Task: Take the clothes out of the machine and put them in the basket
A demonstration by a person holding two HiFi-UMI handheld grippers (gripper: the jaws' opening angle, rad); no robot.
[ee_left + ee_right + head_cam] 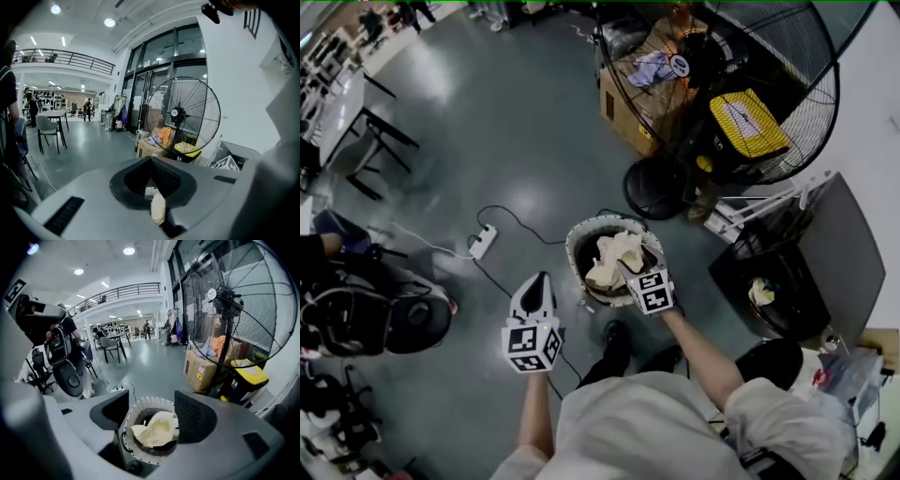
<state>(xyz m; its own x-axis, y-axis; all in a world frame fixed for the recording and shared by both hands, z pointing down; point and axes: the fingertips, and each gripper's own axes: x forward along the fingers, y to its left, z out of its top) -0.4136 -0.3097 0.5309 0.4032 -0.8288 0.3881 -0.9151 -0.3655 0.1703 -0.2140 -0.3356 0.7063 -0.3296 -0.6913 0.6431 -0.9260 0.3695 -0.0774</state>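
A round white basket (577, 246) stands on the floor with a cream cloth (614, 255) heaped in it. My right gripper (625, 269) hangs just above the cloth, jaws open, nothing between them. In the right gripper view the basket (129, 420) and the cloth (157, 430) show below the spread jaws of that gripper (151, 403). To the right is the dark machine (773, 258), door open, with a pale cloth (759, 292) inside. My left gripper (542, 278) sits left of the basket, jaws shut (151, 161). A pale patch shows under its tips; I cannot tell what it is.
A large floor fan (741, 84) stands behind the basket, with a cardboard box (623, 112) and a yellow-lidded bin (748, 122) behind its grille. A power strip (483, 242) and its cable lie on the floor at left. Chairs and bags (384, 314) crowd the left edge.
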